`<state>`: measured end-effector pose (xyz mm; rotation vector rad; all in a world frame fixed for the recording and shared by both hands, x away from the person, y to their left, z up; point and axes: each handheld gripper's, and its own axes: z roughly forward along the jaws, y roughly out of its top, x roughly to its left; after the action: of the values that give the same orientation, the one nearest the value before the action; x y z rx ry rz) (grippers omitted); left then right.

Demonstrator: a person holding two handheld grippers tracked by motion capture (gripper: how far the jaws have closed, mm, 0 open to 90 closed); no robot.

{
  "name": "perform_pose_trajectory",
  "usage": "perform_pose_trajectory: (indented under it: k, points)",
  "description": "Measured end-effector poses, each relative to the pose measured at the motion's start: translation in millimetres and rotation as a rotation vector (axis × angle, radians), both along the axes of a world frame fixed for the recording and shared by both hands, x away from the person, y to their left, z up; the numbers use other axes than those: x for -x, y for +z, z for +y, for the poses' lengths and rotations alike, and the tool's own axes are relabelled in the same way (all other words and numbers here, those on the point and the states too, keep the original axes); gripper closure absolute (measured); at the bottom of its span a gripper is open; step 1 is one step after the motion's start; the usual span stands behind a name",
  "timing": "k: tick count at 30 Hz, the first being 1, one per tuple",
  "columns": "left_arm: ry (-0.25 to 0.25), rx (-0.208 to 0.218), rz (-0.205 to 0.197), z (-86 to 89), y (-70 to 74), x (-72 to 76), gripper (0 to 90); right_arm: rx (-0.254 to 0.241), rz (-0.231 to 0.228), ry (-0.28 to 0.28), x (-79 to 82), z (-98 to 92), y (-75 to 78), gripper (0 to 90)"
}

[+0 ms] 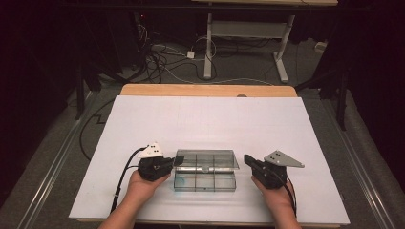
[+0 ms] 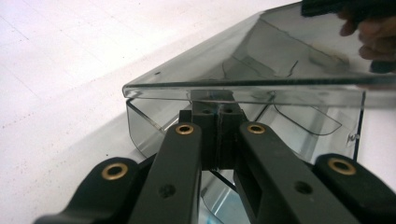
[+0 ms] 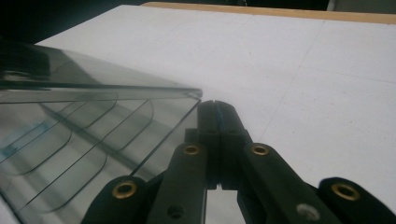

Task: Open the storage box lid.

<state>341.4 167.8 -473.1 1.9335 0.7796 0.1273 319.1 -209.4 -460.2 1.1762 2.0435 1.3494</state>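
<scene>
Organizer box [image 1: 205, 172]: clear plastic, compartments inside, lid [image 1: 206, 160] raised partway, on white table sheet [image 1: 205, 119] near front edge
Left gripper [image 2: 217, 111]: jaws together, tips under lid's edge at box's left end
Right gripper [image 3: 217, 116]: jaws together, just beside lid's right corner, contact unclear

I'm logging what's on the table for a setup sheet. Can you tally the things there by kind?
Clear plastic compartment box, lid raised: 1
White sheet covering the wooden table: 1
Handheld black grippers: 2, the left gripper at the box's left end, the right gripper at its right, both with jaws shut
Total: 4
</scene>
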Motion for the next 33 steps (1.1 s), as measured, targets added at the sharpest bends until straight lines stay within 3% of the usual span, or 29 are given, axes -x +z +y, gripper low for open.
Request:
perform_pose_trajectory:
  k: [8,18,33]
  points:
    - [-0.005,0.023,-0.007,1.2,6.0,-2.7,87.7,0.01,0.045,-0.029,-23.6,8.6,2.0,90.0]
    - [-0.005,0.047,-0.007,4.1,8.0,-11.4,87.7,0.025,0.053,-0.039,-44.6,17.6,8.1,90.0]
    - [0.011,0.064,0.003,7.2,4.5,-22.9,87.7,-0.008,-0.004,-0.019,-55.6,29.6,20.3,90.0]
